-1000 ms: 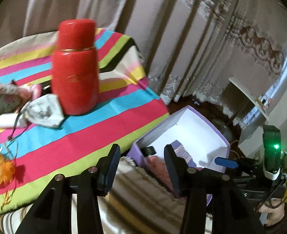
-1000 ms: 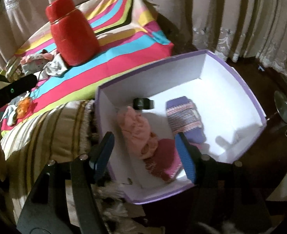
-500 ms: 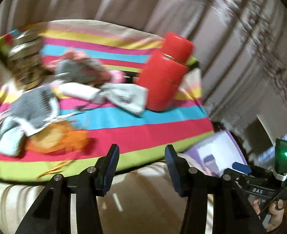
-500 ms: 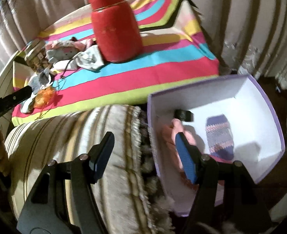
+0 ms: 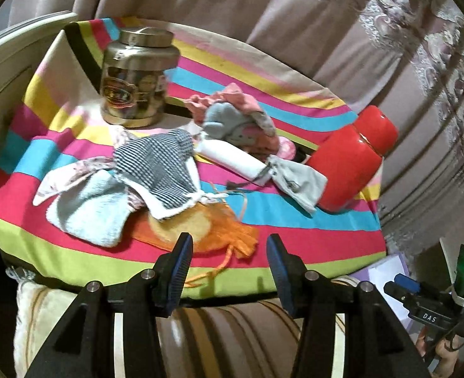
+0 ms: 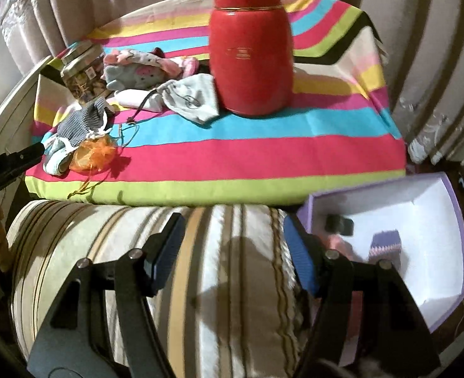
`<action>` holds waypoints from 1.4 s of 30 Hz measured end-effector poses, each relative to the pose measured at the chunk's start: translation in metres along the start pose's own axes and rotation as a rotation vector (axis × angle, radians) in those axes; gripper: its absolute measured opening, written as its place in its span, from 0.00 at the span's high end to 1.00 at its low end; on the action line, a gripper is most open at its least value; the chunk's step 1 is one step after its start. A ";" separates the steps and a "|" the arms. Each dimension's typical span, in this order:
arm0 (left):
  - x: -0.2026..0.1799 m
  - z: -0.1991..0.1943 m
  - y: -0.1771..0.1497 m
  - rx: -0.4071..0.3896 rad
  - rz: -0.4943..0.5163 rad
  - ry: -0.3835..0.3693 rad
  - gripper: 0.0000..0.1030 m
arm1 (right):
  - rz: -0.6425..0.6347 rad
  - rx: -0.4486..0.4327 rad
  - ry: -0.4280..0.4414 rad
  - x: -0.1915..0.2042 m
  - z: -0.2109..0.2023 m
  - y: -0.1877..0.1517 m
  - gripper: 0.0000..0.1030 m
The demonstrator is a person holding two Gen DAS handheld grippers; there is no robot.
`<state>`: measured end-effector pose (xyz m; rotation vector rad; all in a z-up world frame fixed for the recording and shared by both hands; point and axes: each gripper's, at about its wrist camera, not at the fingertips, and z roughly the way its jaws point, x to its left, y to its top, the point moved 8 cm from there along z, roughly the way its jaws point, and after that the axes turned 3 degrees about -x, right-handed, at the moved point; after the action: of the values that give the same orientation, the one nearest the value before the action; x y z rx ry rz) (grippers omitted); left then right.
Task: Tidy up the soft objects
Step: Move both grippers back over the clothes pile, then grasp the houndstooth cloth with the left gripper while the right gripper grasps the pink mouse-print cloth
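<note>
Striped cloth (image 5: 295, 236): bands of pink, cyan, yellow and green cover the counter; a second ago the left wrist view showed mostly the cloth's right end and the box, now it faces the whole pile of soft things.
Soft pile: a checked grey-and-white piece (image 5: 156, 167) lies on a pale blue knit (image 5: 87, 214), with an orange mesh pouch (image 5: 197, 226) just in front of them near the cloth's front edge.
Behind the pile: a grey plush toy (image 5: 228, 123) on pink fabric, a white roll (image 5: 232, 157), and a grey drawstring bag (image 5: 298, 182) touching the red jar (image 5: 354, 163).
Metal tin (image 5: 135, 78): stands at the back left of the cloth; it was out of the left view a second ago.
Left gripper (image 5: 228, 267): fingers partly apart with nothing between them, hanging over the front edge just short of the orange pouch.
Right gripper (image 6: 235, 252): fingers apart and empty; a second ago they framed the purple box (image 6: 452, 220), now they hang over the striped cushion (image 6: 121, 245) with the box off to the right.
Purple box contents: a pink knit (image 6: 339, 242), a purple striped piece (image 6: 386, 245) and a small black object (image 6: 339, 223), as before.
</note>
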<state>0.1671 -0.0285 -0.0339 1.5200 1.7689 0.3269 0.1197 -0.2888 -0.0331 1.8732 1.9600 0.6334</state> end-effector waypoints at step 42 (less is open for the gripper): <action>0.066 0.103 0.067 0.035 0.210 0.138 0.70 | -0.270 -0.110 0.046 0.133 0.101 0.160 0.34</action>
<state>0.2865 0.0210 -0.0861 1.7494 1.7302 0.5182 0.3009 -0.1454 -0.0240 1.5067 2.1115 0.6907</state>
